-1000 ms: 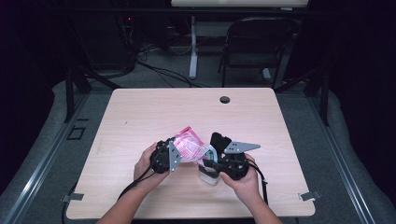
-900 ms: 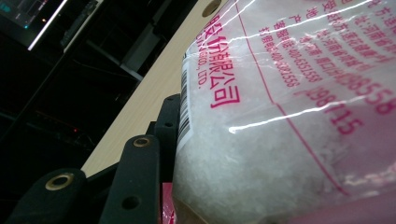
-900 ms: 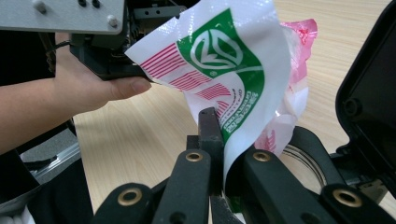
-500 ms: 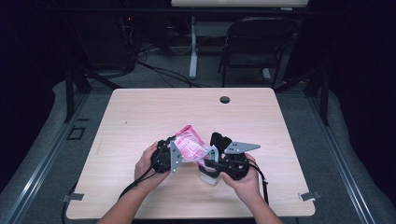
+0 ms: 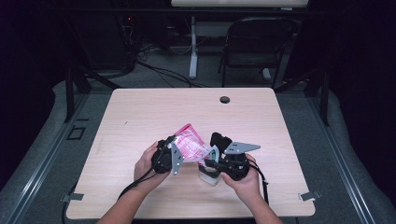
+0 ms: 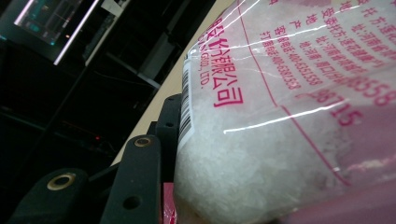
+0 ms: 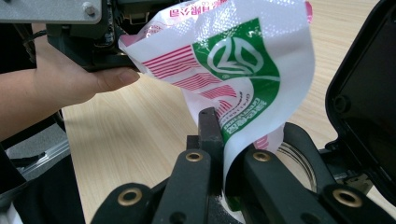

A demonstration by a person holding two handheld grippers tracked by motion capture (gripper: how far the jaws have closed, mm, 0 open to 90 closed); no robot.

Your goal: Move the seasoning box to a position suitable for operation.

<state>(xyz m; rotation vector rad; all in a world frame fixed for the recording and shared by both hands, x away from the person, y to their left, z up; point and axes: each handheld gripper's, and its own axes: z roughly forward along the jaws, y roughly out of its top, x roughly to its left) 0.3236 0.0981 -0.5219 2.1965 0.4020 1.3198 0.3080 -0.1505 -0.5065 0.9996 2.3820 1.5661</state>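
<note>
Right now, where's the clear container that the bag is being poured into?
In the high view the clear container stands on the table's near edge, right of centre, under the bag and against the right hand-held gripper.

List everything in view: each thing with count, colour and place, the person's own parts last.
bag: 1, clear plastic with pink and green print, white grains inside; held above the table's near middle, between the two grippers
jar: 1, clear; on the table under the right gripper
table: 1, light wood, centre; dark round hole near its far edge
chair: 1, black, beyond the table
cables: several, black, on the floor behind the table
left gripper: 1, black, shut on the bag's fat end
right gripper: 1, black, shut on the bag's thin edge
hands: 2, one on each gripper
</note>
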